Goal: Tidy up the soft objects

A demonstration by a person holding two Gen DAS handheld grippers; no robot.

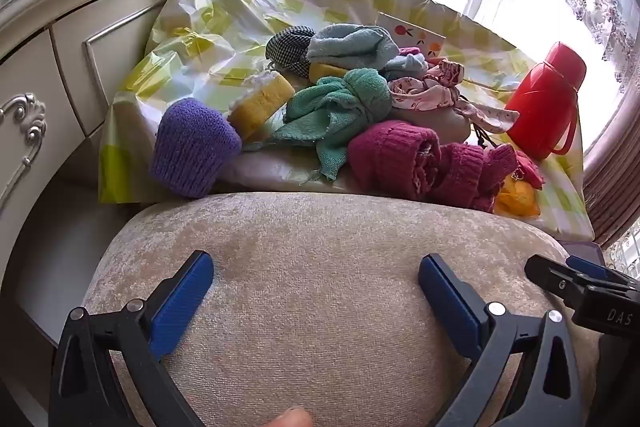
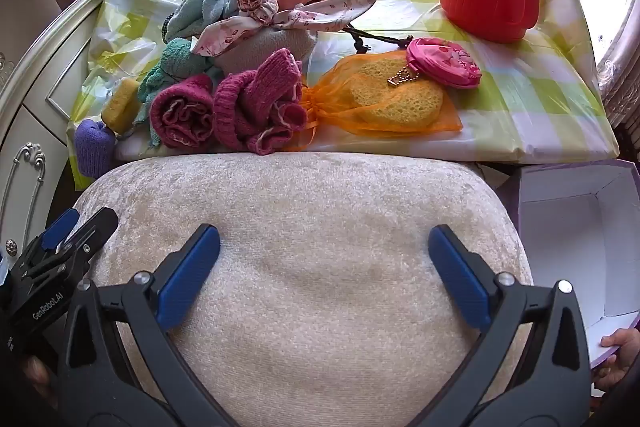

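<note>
Hovering over the beige cushioned stool [image 1: 320, 287], the left gripper [image 1: 316, 291] had its blue fingers spread wide with nothing between them, so the sorting looked not yet begun. Beyond the stool, in the left wrist view, the soft things lay heaped on the checked plastic table cover [image 1: 192, 27]: a purple knitted piece [image 1: 192, 151] at the near left edge, a yellow sponge [image 1: 260, 105] just beside it, a green towel [image 1: 340, 107] in the middle and rolled magenta knitwear [image 1: 404, 159] near the front. A red flask [image 1: 548, 103] stood apart at the right. In the right wrist view the right gripper [image 2: 324, 275] was likewise wide open and empty above the stool. An orange mesh bag [image 2: 384, 103] held a sponge, with a pink pouch [image 2: 444, 63] resting on it. A white open box [image 2: 576, 227] to the right of the stool appeared empty, a hand [image 2: 618, 343] at its near edge. The next move probably called for reaching forward to one near item and closing gently on its bulk.
</note>
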